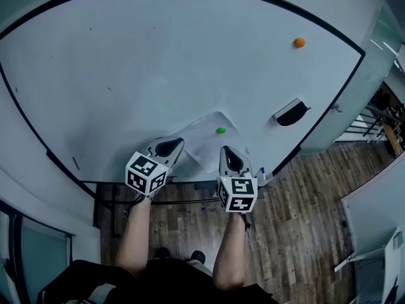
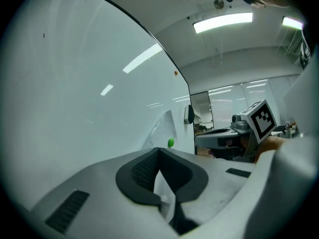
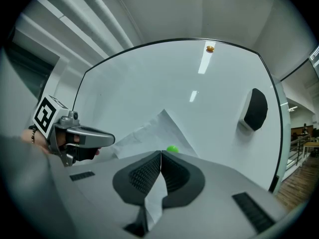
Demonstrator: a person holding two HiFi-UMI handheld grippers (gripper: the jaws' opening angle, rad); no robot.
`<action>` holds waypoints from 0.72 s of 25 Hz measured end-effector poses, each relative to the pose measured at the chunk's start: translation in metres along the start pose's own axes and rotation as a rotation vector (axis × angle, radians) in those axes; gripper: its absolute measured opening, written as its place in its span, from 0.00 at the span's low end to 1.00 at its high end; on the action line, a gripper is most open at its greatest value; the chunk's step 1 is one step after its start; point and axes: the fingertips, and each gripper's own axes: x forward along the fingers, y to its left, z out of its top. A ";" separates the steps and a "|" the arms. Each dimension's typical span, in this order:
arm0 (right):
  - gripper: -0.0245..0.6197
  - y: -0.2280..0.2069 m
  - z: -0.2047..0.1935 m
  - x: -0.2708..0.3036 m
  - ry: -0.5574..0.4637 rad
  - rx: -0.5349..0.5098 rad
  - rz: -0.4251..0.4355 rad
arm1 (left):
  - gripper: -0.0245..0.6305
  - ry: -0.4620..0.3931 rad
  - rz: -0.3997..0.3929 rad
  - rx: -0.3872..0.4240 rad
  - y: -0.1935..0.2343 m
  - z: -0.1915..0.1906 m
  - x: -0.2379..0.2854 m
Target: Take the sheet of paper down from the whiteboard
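A white sheet of paper (image 1: 204,143) hangs low on the whiteboard (image 1: 158,68), pinned by a green magnet (image 1: 221,130) near its top. Its lower part is creased and pulled off the board. My left gripper (image 1: 169,147) is shut on the sheet's left lower edge, and a strip of paper (image 2: 162,184) shows between its pads. My right gripper (image 1: 229,159) is shut on the right lower edge, with paper (image 3: 154,203) pinched the same way. In the right gripper view the sheet (image 3: 154,128) rises to a peak above the magnet (image 3: 172,149), with the left gripper (image 3: 75,136) beside it.
An orange magnet (image 1: 299,42) sits high on the board's right side. A black eraser (image 1: 290,113) is stuck right of the sheet. The board's black frame and its tray (image 1: 190,185) run just under the grippers. Wood floor (image 1: 297,233) lies below, with a white table (image 1: 380,201) at the right.
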 end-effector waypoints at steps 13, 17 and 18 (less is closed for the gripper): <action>0.07 -0.022 -0.005 0.014 -0.013 0.030 0.051 | 0.07 0.010 0.117 0.078 0.001 0.021 0.014; 0.07 -0.025 -0.007 0.018 -0.010 0.021 0.072 | 0.07 0.010 0.150 0.089 0.008 0.026 0.015; 0.07 -0.026 -0.007 0.019 -0.009 0.021 0.074 | 0.07 0.017 0.153 0.098 0.008 0.026 0.016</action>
